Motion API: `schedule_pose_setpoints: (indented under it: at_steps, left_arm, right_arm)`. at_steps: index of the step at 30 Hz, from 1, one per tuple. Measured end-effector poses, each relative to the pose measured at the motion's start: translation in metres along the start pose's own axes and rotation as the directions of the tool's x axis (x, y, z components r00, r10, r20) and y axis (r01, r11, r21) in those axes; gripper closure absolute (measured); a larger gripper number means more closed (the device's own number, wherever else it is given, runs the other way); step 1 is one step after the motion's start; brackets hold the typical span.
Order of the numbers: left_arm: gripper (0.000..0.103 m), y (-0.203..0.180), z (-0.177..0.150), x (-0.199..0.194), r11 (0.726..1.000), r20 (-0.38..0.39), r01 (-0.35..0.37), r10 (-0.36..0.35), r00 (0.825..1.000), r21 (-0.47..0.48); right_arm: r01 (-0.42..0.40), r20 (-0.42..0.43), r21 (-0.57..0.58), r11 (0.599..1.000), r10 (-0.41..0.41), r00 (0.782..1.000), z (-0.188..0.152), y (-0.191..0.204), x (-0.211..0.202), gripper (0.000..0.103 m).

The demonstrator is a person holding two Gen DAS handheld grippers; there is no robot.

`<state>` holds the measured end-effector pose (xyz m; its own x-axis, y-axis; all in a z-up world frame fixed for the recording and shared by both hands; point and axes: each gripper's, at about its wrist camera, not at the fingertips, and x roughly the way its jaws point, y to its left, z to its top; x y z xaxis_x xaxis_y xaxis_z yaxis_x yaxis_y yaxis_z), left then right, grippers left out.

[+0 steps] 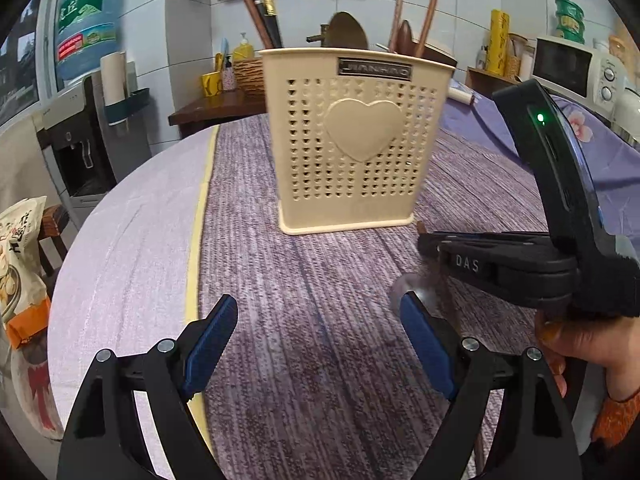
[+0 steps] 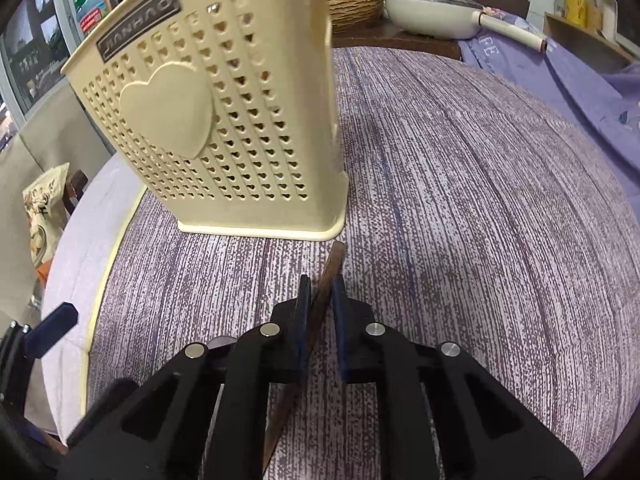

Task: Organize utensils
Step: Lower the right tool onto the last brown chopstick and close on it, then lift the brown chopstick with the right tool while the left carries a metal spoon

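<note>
A beige plastic utensil holder (image 1: 352, 140) with a raised heart and small cut-outs stands on the purple mat; it also shows in the right wrist view (image 2: 224, 120). Wooden handles and a ladle stick up out of it. My right gripper (image 2: 322, 292) is shut on a thin brown wooden utensil handle (image 2: 330, 268), whose tip points toward the holder's base. That gripper also shows at the right of the left wrist view (image 1: 500, 264), low over the mat. My left gripper (image 1: 316, 340) is open and empty above the mat, in front of the holder.
The purple woven mat (image 1: 320, 280) covers a round table with a pale cloth (image 1: 132, 260) at its left edge. A white pan (image 2: 432, 16) and wicker basket (image 2: 352, 4) sit behind. A water dispenser (image 1: 80, 140) and microwave (image 1: 576, 68) stand farther off.
</note>
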<state>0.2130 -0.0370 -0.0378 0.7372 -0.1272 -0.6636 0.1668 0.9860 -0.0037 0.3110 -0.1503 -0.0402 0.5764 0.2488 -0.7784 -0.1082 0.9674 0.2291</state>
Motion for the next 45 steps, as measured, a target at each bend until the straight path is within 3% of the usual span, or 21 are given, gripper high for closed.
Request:
schedule_pose_setpoints:
  at_steps: [7, 16, 24, 33, 45]
  left_arm:
    - [0.026, -0.03, 0.003, 0.011, 0.996, -0.048, 0.069, -0.066, 0.997, 0.062]
    - [0.04, -0.062, 0.009, 0.036, 0.987, -0.104, 0.064, -0.049, 0.993, 0.145]
    - [0.067, -0.07, 0.012, 0.053, 0.987, -0.16, 0.057, -0.033, 0.987, 0.149]
    - [0.067, -0.066, 0.013, 0.049, 0.99, -0.152, 0.09, -0.072, 0.986, 0.113]
    - [0.067, -0.045, 0.034, 0.003, 0.989, -0.026, 0.141, -0.14, 0.99, 0.054]
  right_arm:
    - [-0.027, 0.025, 0.066, 0.997, 0.025, 0.999, 0.002, -0.028, -0.015, 0.091]
    - [-0.01, 0.064, 0.088, 0.996, 0.004, 0.998, 0.004, -0.057, -0.029, 0.091]
    - [-0.008, 0.081, 0.078, 0.997, 0.002, 0.997, -0.001, -0.06, -0.035, 0.091]
    - [-0.03, 0.102, 0.067, 0.997, 0.023, 0.995, -0.003, -0.056, -0.041, 0.091]
    - [-0.155, 0.215, 0.041, 0.987, 0.143, 0.966, 0.003, -0.05, -0.084, 0.093]
